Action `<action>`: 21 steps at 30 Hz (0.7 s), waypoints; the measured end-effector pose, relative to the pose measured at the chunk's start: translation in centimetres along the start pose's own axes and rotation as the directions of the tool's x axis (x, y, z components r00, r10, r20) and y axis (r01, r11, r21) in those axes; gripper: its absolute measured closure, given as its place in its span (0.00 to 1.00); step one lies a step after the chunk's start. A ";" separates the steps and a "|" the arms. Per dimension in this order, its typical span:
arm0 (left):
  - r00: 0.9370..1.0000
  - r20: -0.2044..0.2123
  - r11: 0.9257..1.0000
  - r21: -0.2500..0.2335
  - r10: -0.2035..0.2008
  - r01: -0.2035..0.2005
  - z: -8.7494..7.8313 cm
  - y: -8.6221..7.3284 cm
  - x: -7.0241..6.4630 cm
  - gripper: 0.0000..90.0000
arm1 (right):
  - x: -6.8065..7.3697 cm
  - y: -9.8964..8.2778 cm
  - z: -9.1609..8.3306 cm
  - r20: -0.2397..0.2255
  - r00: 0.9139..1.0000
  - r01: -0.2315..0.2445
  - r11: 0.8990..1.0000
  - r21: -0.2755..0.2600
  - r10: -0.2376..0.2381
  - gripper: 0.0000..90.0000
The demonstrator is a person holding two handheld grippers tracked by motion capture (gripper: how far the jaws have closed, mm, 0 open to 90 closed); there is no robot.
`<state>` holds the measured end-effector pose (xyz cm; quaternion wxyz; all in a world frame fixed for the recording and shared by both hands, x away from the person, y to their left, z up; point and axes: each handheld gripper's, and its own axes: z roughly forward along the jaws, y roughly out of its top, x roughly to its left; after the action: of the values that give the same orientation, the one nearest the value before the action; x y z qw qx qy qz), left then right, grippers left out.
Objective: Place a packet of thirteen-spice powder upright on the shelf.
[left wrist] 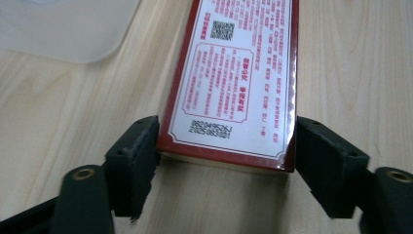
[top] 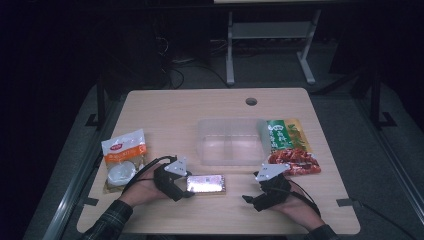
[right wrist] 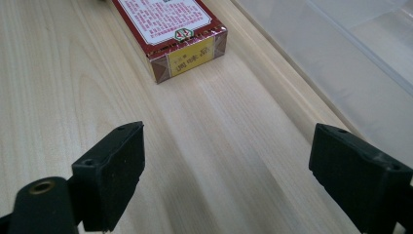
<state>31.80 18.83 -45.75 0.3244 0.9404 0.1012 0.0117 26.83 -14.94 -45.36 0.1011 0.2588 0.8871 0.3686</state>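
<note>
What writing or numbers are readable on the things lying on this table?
Red box, stamped code: "08204952GJ" above "2025083101", last characters unsure.
Red box, QR code and Chinese print: too small to read.
Box end, yellow label: blurred.
White pouch and green packet: unreadable.

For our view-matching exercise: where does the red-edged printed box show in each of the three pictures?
High view: red-edged box lies low centre, at the left gripper.
Left gripper view: box upper centre, its near end between the open jaws.
Right gripper view: box at top, left of centre.
Shared landmark: clear plastic container.
</note>
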 end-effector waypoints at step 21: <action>0.998 0.027 0.999 -0.006 0.048 -0.048 -0.3 0.0 -0.2 0.35 | -0.4 2.7 0.6 -0.157 0.983 0.087 0.996 -0.029 -0.090 0.71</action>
<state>31.59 18.93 -45.50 0.3279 0.9418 0.0741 0.0072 28.42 -13.21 -43.89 0.0494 0.1878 0.8988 0.3931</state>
